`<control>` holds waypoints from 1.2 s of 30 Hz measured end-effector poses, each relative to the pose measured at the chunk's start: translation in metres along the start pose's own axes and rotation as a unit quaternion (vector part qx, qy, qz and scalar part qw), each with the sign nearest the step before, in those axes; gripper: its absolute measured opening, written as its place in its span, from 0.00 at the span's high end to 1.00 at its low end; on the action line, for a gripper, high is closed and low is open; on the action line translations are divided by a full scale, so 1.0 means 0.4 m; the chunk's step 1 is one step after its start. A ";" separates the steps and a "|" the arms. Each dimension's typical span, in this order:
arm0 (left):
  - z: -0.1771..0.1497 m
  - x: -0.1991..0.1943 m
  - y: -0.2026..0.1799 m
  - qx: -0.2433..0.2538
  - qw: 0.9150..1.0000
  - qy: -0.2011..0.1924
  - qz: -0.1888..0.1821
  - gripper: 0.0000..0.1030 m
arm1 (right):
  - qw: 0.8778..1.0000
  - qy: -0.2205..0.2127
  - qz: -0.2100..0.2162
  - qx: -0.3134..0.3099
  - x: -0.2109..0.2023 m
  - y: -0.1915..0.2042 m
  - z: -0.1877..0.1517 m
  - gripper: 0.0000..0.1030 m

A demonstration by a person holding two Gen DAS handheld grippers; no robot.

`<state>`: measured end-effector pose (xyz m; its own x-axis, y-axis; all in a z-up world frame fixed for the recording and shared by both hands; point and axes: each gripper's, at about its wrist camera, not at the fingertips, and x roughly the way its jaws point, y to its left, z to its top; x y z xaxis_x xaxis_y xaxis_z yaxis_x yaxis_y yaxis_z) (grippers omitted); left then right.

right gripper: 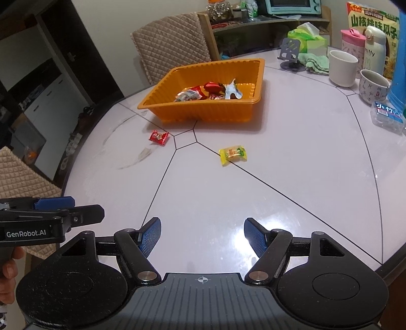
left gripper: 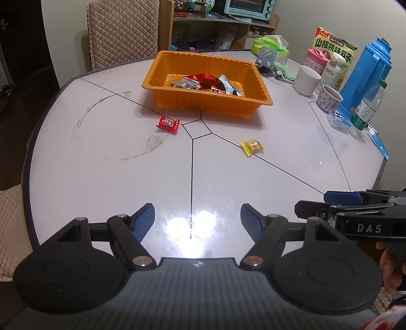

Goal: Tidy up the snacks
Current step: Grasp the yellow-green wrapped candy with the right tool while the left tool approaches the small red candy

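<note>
Ahead of both tongs, well beyond their tips, the orange tray (left gripper: 208, 101) already holds several wrappers. Nearer lie two loose snacks: the red candy (left gripper: 168, 124) ahead-left, the yellow candy (right gripper: 233, 154) ahead-right, its long axis crosswise. The left gripper (left gripper: 197, 223) and right gripper (right gripper: 202, 237) are both released, empty; the right looks nearer the yellow one.

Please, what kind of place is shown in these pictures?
Most likely a home dining room. A round white dining table has quilted beige chairs around it, a wooden shelf holds a pale blue toaster oven, and ceramic mugs stand beside a blue plastic thermos jug.
</note>
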<state>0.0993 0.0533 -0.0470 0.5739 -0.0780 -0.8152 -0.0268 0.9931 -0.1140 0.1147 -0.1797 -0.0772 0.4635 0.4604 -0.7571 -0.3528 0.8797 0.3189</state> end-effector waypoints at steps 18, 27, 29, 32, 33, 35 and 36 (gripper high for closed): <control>0.103 0.144 0.081 0.010 1.000 -0.014 -0.011 0.31 | 0.994 -0.025 -0.018 0.101 0.156 -0.059 0.093 0.30; 0.148 0.219 0.111 0.015 1.000 -0.010 -0.008 0.33 | 0.992 -0.033 -0.044 0.118 0.250 -0.062 0.144 0.33; 0.158 0.232 0.116 0.016 1.000 -0.008 -0.009 0.33 | 0.990 -0.027 -0.048 0.127 0.273 -0.065 0.153 0.41; 0.171 0.248 0.122 0.018 1.000 -0.007 -0.008 0.33 | 0.987 -0.023 -0.054 0.147 0.299 -0.075 0.161 0.47; 0.176 0.253 0.125 0.018 1.000 -0.007 -0.007 0.33 | 0.986 -0.023 -0.058 0.152 0.307 -0.078 0.165 0.48; 0.184 0.262 0.133 0.015 1.000 -0.007 -0.007 0.33 | 0.985 -0.026 -0.065 0.156 0.321 -0.081 0.173 0.50; 0.189 0.267 0.137 0.014 1.000 -0.007 -0.006 0.33 | 0.985 -0.027 -0.067 0.156 0.327 -0.082 0.179 0.50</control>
<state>0.2209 0.1061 -0.0976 0.5856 -0.0892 -0.8057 0.0025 0.9941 -0.1082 0.2451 -0.1399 -0.1462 0.5339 0.3362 -0.7759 -0.0217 0.9227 0.3849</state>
